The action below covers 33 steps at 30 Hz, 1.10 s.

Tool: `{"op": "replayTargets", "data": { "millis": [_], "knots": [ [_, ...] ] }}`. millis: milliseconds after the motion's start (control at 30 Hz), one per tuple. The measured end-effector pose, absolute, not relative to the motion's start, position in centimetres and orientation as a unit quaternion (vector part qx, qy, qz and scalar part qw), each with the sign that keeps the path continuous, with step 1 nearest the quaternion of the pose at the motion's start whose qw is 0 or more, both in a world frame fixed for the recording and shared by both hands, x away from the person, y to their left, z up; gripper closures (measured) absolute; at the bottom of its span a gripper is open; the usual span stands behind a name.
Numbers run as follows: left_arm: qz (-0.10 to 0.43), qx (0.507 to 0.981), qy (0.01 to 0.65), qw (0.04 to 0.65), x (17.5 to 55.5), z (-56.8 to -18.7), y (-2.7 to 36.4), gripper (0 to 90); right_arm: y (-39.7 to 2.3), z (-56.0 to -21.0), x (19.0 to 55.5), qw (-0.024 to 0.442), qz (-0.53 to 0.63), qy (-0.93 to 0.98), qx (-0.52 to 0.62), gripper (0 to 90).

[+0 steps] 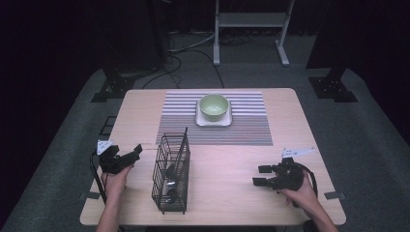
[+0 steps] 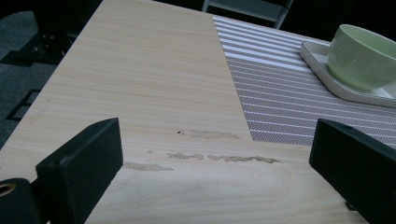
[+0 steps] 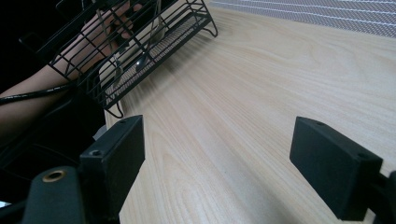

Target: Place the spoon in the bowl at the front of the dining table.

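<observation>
A black wire cutlery basket (image 1: 171, 169) stands on the wooden table (image 1: 227, 193), left of middle, holding spoons (image 1: 170, 176) and a long dark utensil. In the right gripper view the basket (image 3: 140, 46) is at the upper left. A pale green bowl (image 1: 213, 106) sits on a white square plate (image 1: 212, 121) on a striped placemat (image 1: 241, 130). My left gripper (image 1: 137, 151) hovers left of the basket, open, with nothing between its jaws (image 2: 215, 172). My right gripper (image 1: 258, 175) is at the front right, pointing toward the basket, open and empty (image 3: 217, 158).
The left gripper view shows the bowl (image 2: 362, 56), the plate (image 2: 322, 70) and the placemat (image 2: 275, 93) ahead to the right, with scuff marks (image 2: 219, 158) on the wood. A white metal stand (image 1: 251, 21) and cables lie on the floor behind the table.
</observation>
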<state>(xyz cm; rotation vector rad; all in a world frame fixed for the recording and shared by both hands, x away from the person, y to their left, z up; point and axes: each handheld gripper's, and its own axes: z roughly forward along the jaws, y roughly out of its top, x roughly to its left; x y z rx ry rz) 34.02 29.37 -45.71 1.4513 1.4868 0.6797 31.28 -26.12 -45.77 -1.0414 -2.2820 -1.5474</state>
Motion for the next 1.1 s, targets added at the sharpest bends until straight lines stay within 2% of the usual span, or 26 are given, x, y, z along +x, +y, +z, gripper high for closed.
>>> {"op": "replayTargets", "data": {
  "millis": [433, 1100],
  "knots": [
    [0.276, 0.588, 0.606, 0.46, 33.9, -45.7, 29.6, 1.6, -24.5, -45.2, 31.1, 0.102, -0.52, -0.777, -0.341, 17.0],
    [0.278, 0.588, 0.605, 0.459, 33.9, -45.7, 29.7, 1.6, -21.6, -41.9, 30.6, 0.091, -0.527, -0.788, -0.305, 16.9]
  ]
}}
